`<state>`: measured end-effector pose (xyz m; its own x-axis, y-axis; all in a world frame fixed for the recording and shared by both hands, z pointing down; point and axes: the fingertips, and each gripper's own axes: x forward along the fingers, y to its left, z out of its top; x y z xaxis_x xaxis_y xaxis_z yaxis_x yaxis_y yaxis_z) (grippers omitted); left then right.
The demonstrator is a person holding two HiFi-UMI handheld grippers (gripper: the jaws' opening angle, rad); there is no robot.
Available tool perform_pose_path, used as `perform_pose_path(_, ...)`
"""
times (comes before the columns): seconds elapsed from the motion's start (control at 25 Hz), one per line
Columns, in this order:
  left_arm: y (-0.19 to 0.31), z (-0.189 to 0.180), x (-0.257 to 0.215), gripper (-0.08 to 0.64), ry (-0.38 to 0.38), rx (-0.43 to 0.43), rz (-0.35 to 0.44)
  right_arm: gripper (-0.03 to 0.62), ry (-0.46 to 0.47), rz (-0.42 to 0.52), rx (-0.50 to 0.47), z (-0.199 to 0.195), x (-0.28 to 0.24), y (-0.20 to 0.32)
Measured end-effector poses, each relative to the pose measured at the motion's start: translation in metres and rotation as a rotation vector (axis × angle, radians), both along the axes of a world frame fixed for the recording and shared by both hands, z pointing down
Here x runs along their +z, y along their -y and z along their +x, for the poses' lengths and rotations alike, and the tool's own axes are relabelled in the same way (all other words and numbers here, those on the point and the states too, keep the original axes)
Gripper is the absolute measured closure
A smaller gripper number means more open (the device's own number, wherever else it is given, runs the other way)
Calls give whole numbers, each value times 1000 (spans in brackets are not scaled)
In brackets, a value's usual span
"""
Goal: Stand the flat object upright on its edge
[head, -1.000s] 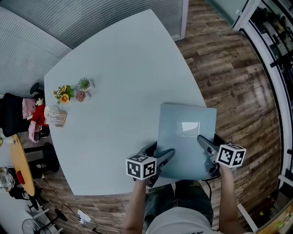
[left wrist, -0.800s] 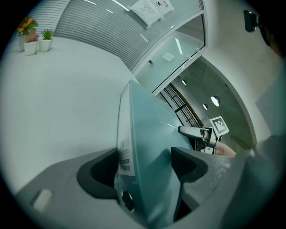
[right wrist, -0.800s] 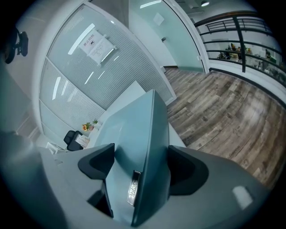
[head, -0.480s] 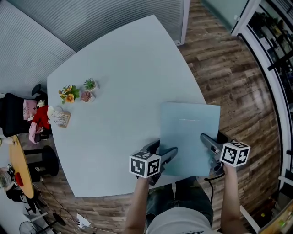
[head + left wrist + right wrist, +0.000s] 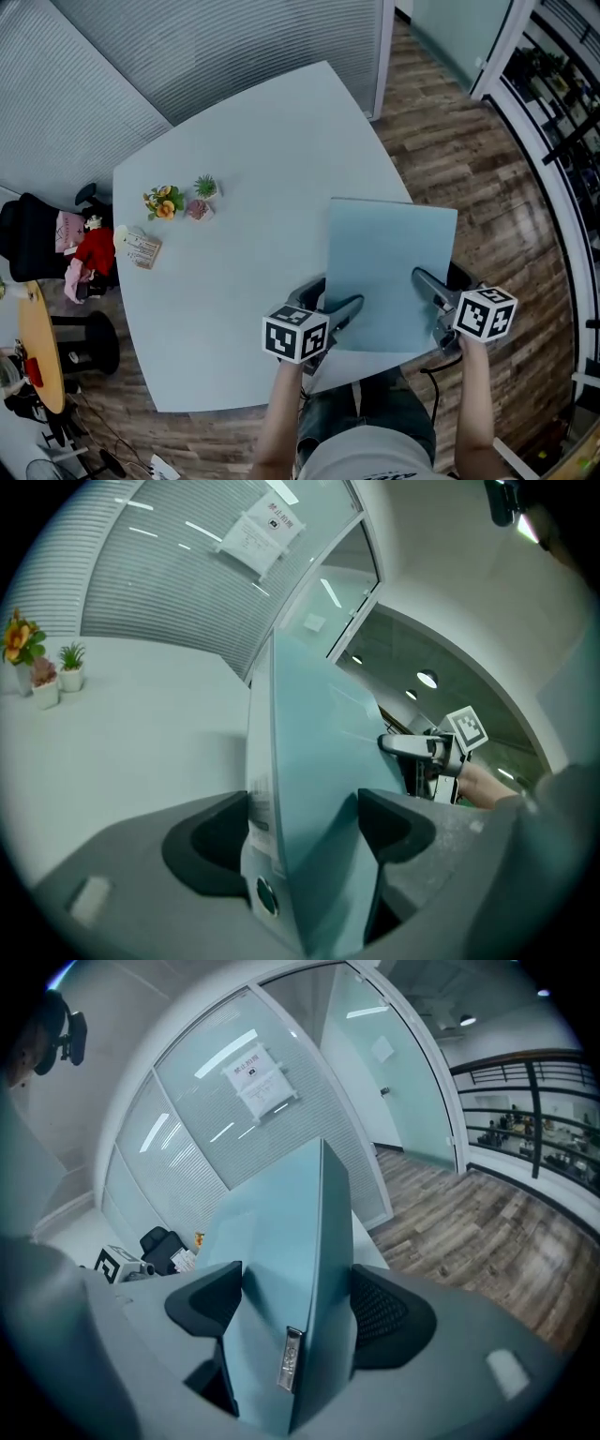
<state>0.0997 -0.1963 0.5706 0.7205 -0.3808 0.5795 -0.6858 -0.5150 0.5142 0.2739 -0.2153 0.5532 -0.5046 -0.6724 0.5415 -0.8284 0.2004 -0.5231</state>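
Flat object, 1: clamped between jaws of left gripper and right gripper; the 2-sided hold likely steadies upending.

No word or number is coming through clearly enough to read. A white paper notice is hanging on the glass partition, its print too small. A pale label is sitting on the teal flat object's edge, illegible. The card beside the potted plants is showing only blurred lines. The marker cubes are carrying black-and-white squares, no letters.
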Motion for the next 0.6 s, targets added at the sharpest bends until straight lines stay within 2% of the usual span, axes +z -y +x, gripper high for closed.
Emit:
perform_pose_path(0.2,10,-15,-17,189,60,17,69,207,-50,61,-61,-18,-23,8)
perform_pose_path(0.6,39,-29,-47,192,113,-8,219,215,-110,171,-114,-33,-58,33)
